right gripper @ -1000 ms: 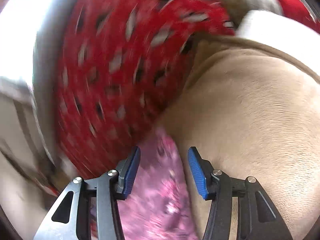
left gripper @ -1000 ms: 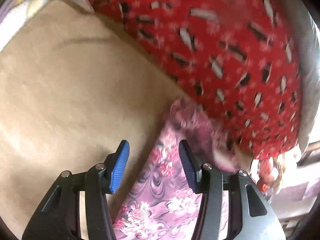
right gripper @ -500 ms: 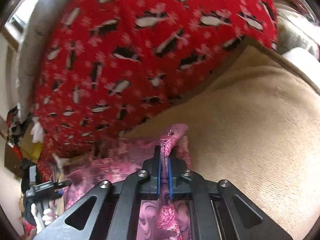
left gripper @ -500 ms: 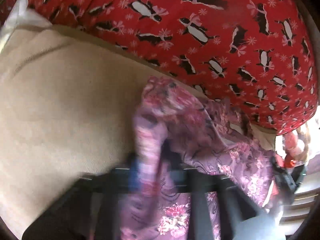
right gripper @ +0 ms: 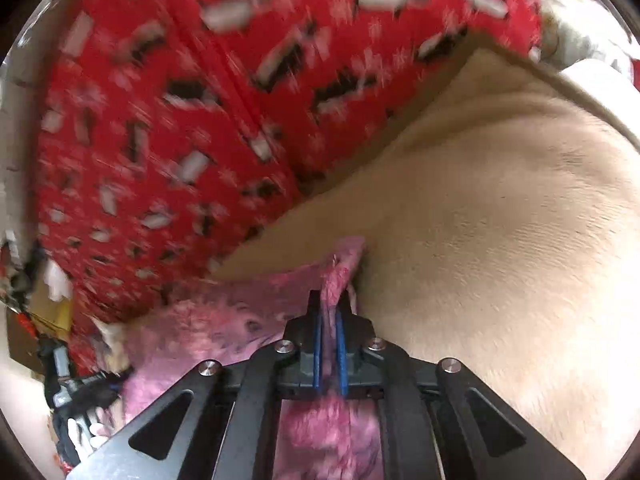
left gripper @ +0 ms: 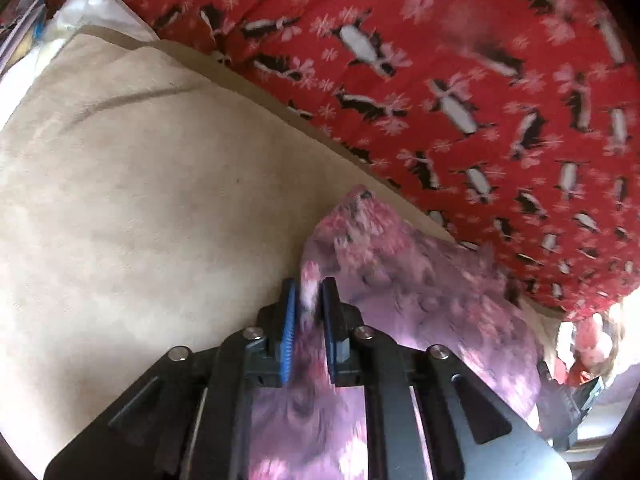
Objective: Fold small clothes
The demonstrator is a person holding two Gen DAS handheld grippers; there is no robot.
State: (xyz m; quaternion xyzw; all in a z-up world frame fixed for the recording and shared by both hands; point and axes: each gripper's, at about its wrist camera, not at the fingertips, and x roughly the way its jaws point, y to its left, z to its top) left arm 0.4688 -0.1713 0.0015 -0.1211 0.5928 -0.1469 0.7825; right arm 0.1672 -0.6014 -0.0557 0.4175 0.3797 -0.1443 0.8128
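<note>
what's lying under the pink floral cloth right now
Beige fleece blanket shows beside and beyond the pink floral cloth, so it probably runs underneath. Anything directly beneath is covered; both grippers pinch the cloth.

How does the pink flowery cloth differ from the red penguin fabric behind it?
The pink floral cloth is smaller and bunched, pinched by the left hand-held gripper and the right hand-held gripper; the red penguin fabric is larger, spread wide, and ungripped. The pink cloth shows flowers, the red shows black-and-white penguins. Both lie against the beige surface.
</note>
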